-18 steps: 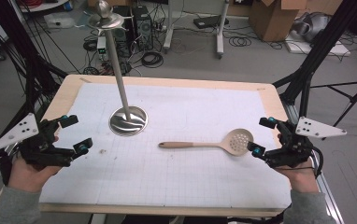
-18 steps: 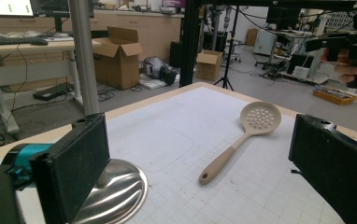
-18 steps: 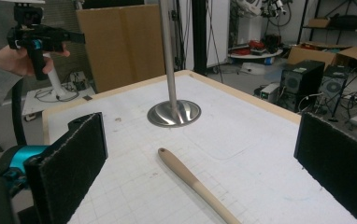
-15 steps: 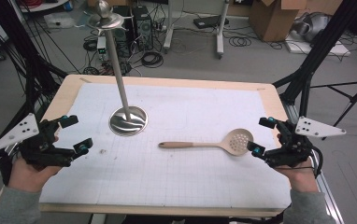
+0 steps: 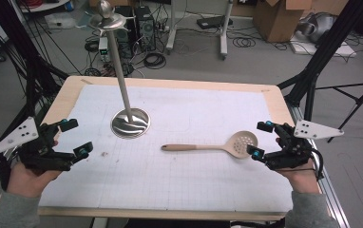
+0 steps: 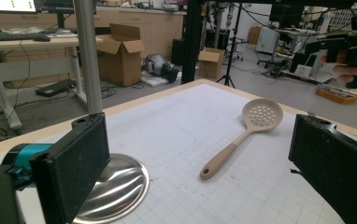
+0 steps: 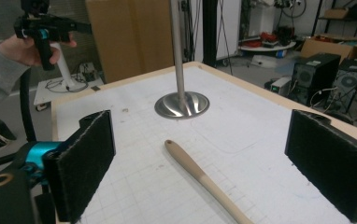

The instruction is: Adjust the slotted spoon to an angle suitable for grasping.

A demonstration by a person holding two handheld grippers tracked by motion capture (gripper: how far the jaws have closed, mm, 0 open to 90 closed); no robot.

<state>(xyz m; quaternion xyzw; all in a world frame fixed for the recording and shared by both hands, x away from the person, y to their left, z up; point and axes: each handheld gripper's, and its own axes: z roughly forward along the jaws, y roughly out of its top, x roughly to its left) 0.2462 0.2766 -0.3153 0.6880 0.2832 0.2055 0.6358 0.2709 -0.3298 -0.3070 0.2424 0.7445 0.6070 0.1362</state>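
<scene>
While both hands wait at the near corners of the table (image 5: 274, 95), the count is short: one slotted spoon (image 5: 217, 145), one metal stand (image 5: 130, 122), two grippers. The spoon is beige with a perforated round bowl; it lies flat on the white gridded mat (image 5: 189, 180), right of centre, with the bowl towards the right gripper (image 5: 261, 138) and the handle end towards the middle of the table. The stand is a round shiny base with a single thin pole rising from it, and it sits on the mat left of centre, well apart from the spoon's handle.

The right gripper hovers just beside the spoon's bowl, jaws spread wide, nothing between them; in the right gripper view the handle (image 7: 200, 179) runs up between the two black pads without touching either. The left gripper (image 5: 76, 137) hangs over the mat's left edge, also spread wide and empty, near the stand's base.

Against the frames from half a second back, nothing has shifted: spoon, stand and both hands sit where they were, and both sets of jaws look as wide as before.
</scene>
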